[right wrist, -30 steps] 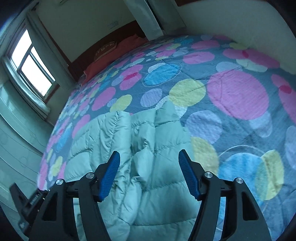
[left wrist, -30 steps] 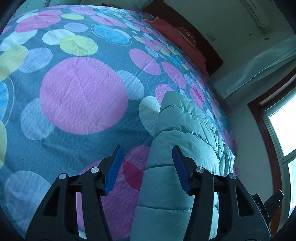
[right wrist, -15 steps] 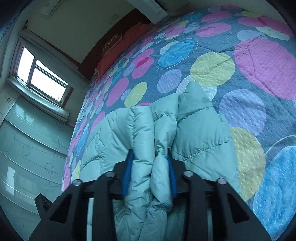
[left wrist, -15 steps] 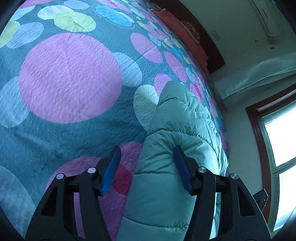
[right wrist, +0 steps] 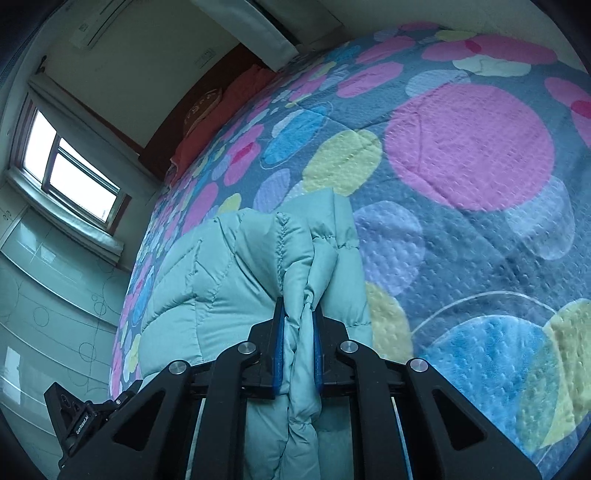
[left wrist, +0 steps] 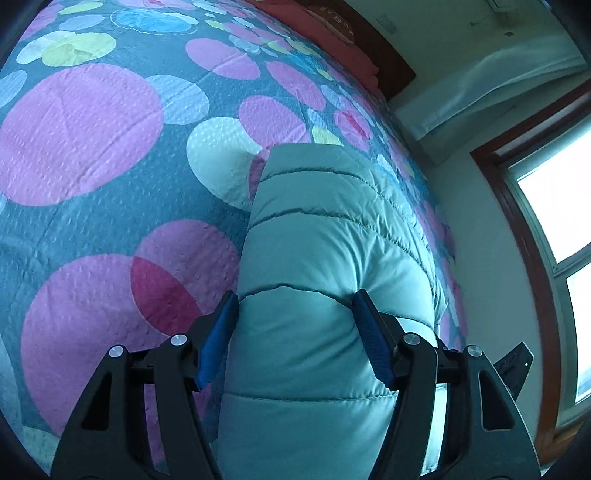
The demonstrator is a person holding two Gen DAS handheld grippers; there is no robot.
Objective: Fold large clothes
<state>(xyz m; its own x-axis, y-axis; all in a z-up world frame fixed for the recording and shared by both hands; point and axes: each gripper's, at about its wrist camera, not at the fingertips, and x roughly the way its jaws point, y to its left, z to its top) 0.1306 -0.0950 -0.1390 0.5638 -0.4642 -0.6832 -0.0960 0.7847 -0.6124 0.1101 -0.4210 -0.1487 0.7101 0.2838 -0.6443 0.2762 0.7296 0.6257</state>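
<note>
A pale green quilted puffer jacket (left wrist: 325, 229) lies on the bed, folded into a long puffy strip. My left gripper (left wrist: 295, 332) straddles the near end of the strip. Its jaws are opening and the blue pads (left wrist: 218, 339) brush the padding on both sides without squeezing it. In the right wrist view the jacket (right wrist: 229, 273) is bunched up. My right gripper (right wrist: 299, 332) is closing on a narrow ridge of its fabric, and both pads (right wrist: 279, 347) press on it.
The bed cover (left wrist: 81, 136) is blue-grey with big pink, yellow and blue circles and spreads wide on the far side of the jacket (right wrist: 469, 147). Red pillows (left wrist: 332, 33) lie at the headboard. A window (right wrist: 70, 177) and wall run along the bed's other side.
Both grippers have moved forward and down onto the jacket. The right jaws went from wide open to pinched on a fold of fabric. The left jaws widened and now straddle the padded strip.
</note>
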